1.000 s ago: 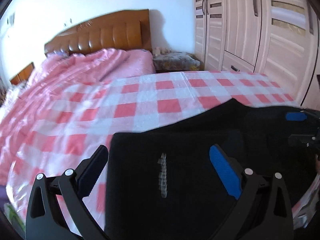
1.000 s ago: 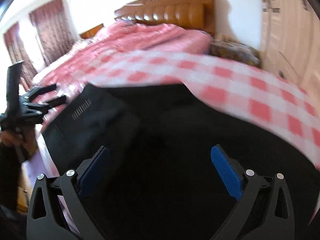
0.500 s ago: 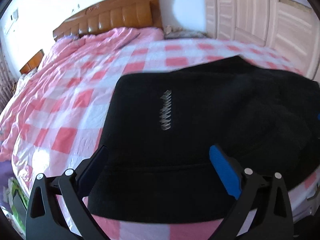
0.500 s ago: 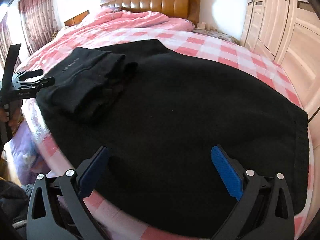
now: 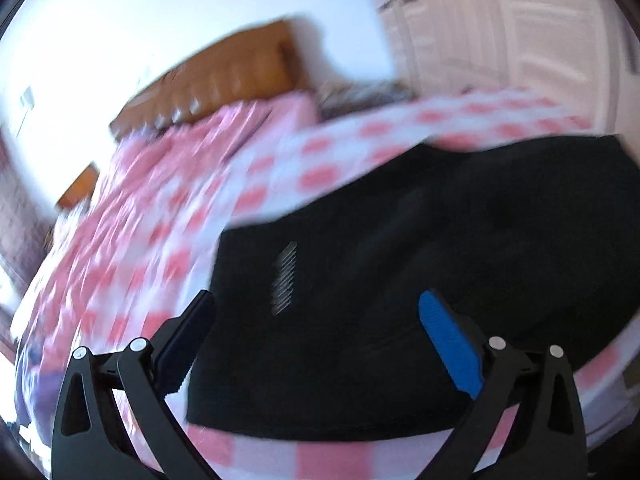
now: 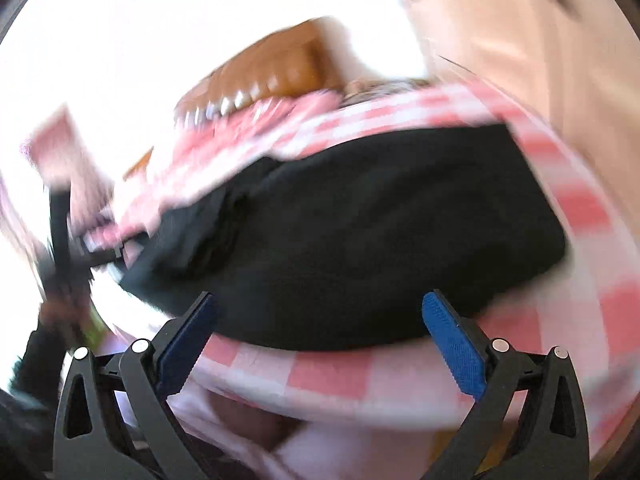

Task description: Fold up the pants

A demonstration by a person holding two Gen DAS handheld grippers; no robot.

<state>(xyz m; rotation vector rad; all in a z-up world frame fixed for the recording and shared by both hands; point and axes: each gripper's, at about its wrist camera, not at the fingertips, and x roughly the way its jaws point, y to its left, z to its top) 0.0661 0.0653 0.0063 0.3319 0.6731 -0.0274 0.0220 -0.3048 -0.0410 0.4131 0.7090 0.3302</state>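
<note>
The black pants (image 5: 400, 280) lie folded on the bed's pink-and-white checked sheet (image 5: 280, 168), with a small white logo (image 5: 284, 276) on the top layer. They also show in the right wrist view (image 6: 360, 240) as a dark heap with one end doubled over. My left gripper (image 5: 316, 340) is open and empty, just above the near edge of the pants. My right gripper (image 6: 320, 340) is open and empty, over the sheet just short of the pants' near edge. The left gripper also shows in the right wrist view (image 6: 76, 256) at the far left. Both views are blurred.
A brown padded headboard (image 5: 224, 80) and a crumpled pink quilt (image 5: 192, 148) lie at the far end of the bed. A pale wardrobe (image 5: 520, 28) stands on the right. The bed's near edge (image 6: 340, 400) runs just below the right gripper.
Both grippers have pulled back and tilted, so both views are now blurred. The right gripper has moved off the pants to the bed's near edge. The pants lie as before.
</note>
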